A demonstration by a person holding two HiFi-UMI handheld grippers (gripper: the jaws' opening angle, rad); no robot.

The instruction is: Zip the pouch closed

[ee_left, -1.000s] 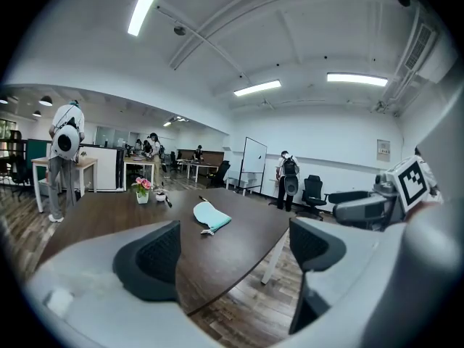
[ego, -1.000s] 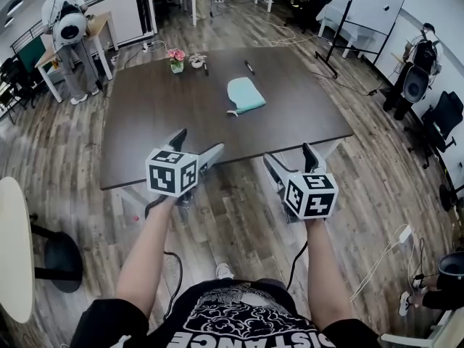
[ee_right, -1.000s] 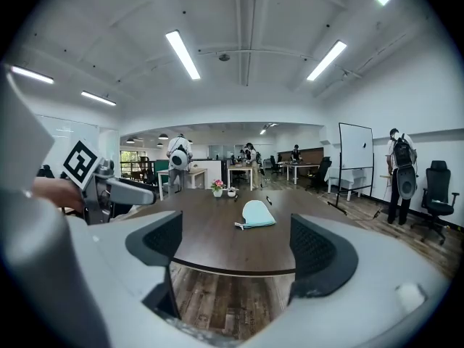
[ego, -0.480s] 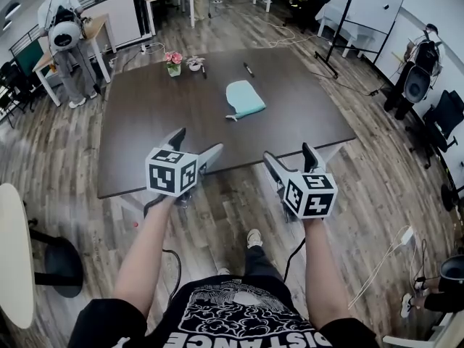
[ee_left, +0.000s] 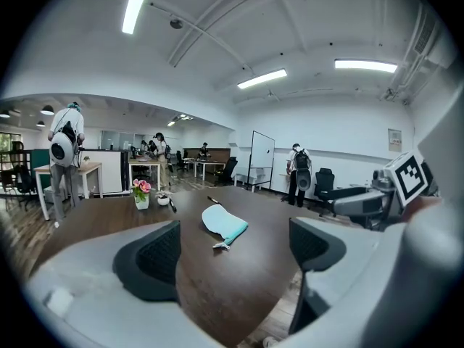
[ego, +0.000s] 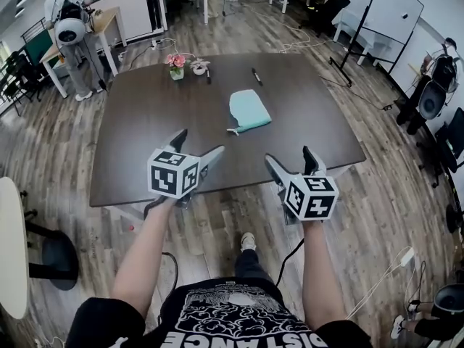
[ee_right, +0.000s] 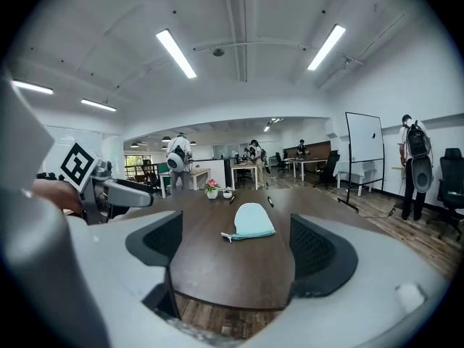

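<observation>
Teal pouch (ego: 249,110) lies upper centre on the dark table (ego: 145,122); its zipper is too small to read (open or closed?). Left gripper (ego: 199,142) and right gripper (ego: 288,156), lower centre, are spread wide, holding nothing.

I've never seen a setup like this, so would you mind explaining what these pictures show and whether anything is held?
There is no robot here: a person holds a two-jaw gripper in each hand. The head view is taken by a camera on the person's head, looking down at the left gripper and right gripper; the patterned cubes are part of them. The other two views come from cameras riding on each gripper, looking out between its jaws. Both pairs of jaws stand apart with nothing between them, so nothing is held. Ahead stands a dark table. On it lie a pale blue-green pouch, and farther off a small vase of flowers and a pen. Neither gripper touches the pouch.
</observation>
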